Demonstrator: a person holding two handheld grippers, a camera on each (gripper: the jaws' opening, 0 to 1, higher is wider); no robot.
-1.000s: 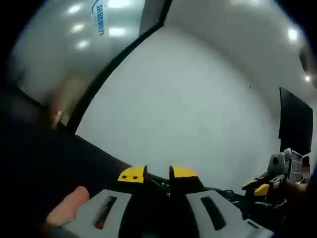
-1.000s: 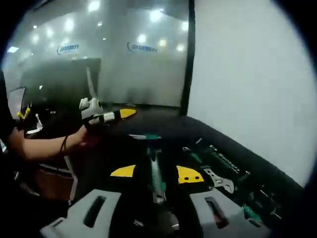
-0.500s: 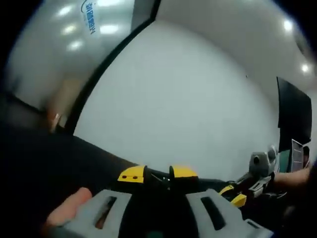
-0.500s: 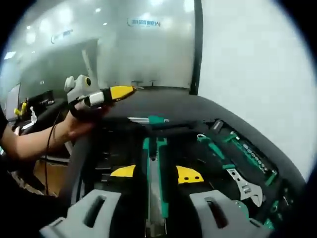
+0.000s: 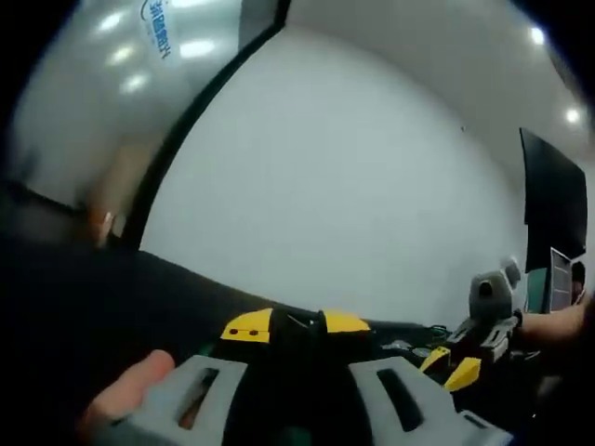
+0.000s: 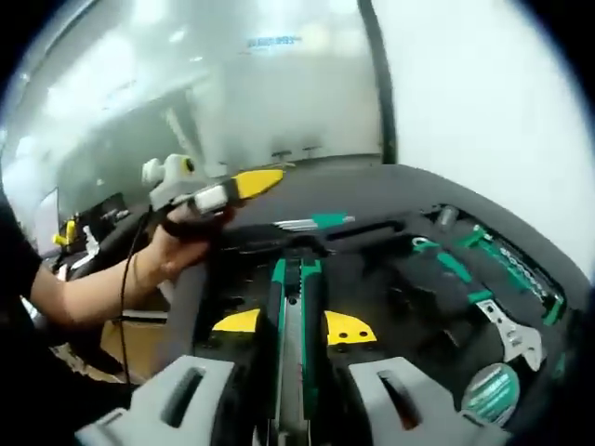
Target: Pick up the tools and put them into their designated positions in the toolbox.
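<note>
An open black toolbox (image 6: 423,279) lies ahead in the right gripper view, with green-handled tools in its slots. A long green-and-black tool (image 6: 294,307) runs up from the bottom of that view. My right gripper (image 6: 294,327) is shut on it, with a yellow jaw tip against each side. A hand holds my left gripper (image 6: 253,183) above the toolbox's left side, its yellow jaws together in a point. In the left gripper view, the left gripper (image 5: 296,325) points at a white wall and the right gripper (image 5: 456,364) shows at the lower right.
An adjustable wrench (image 6: 509,332), a round tape measure (image 6: 490,394), a row of sockets (image 6: 521,271) and a green-handled screwdriver (image 6: 314,222) sit in the toolbox. A person's forearm (image 6: 88,297) reaches in from the left. A glass partition (image 6: 232,93) and white wall (image 6: 483,111) stand behind.
The right gripper has come down closer over the toolbox and around the green-and-black tool, and its jaws have narrowed onto it. The left gripper has stayed raised, drifting slightly.
</note>
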